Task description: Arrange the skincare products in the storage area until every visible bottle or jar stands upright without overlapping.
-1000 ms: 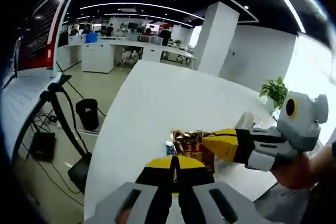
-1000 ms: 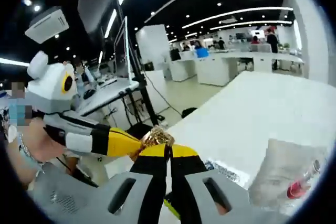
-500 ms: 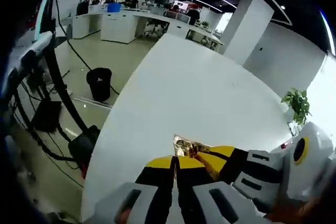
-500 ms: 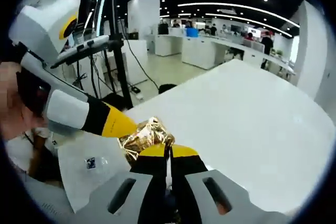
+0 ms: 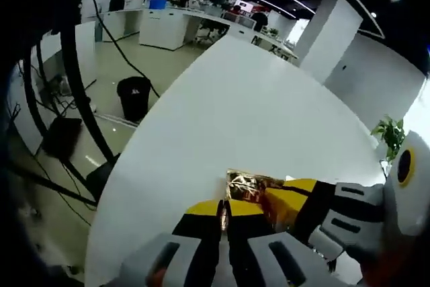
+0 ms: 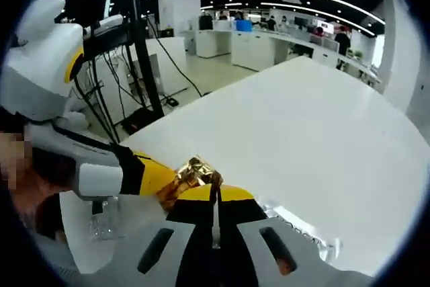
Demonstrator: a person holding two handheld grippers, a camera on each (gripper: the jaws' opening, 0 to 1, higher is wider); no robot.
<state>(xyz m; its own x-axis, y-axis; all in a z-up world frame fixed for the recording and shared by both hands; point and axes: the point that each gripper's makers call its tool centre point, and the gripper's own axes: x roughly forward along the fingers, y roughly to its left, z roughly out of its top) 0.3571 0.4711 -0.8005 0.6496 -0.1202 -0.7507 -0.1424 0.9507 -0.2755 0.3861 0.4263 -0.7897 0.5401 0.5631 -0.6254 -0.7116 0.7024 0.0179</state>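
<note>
- In the left gripper view, the left gripper (image 5: 225, 210) had its yellow-and-black jaws pressed together, their tips at the crumpled gold foil packet (image 5: 250, 184); whether they pinched it could not be told.
- The right gripper (image 5: 282, 196) came in from the right, its yellow tip touching the same packet.
- In the right gripper view, the right gripper (image 6: 214, 196) was likewise closed, the gold foil packet (image 6: 195, 171) just at its tips.
- The packet sat above the large white table (image 5: 248, 119).
- A black bin (image 5: 134, 95) stood on the floor beyond.
</note>
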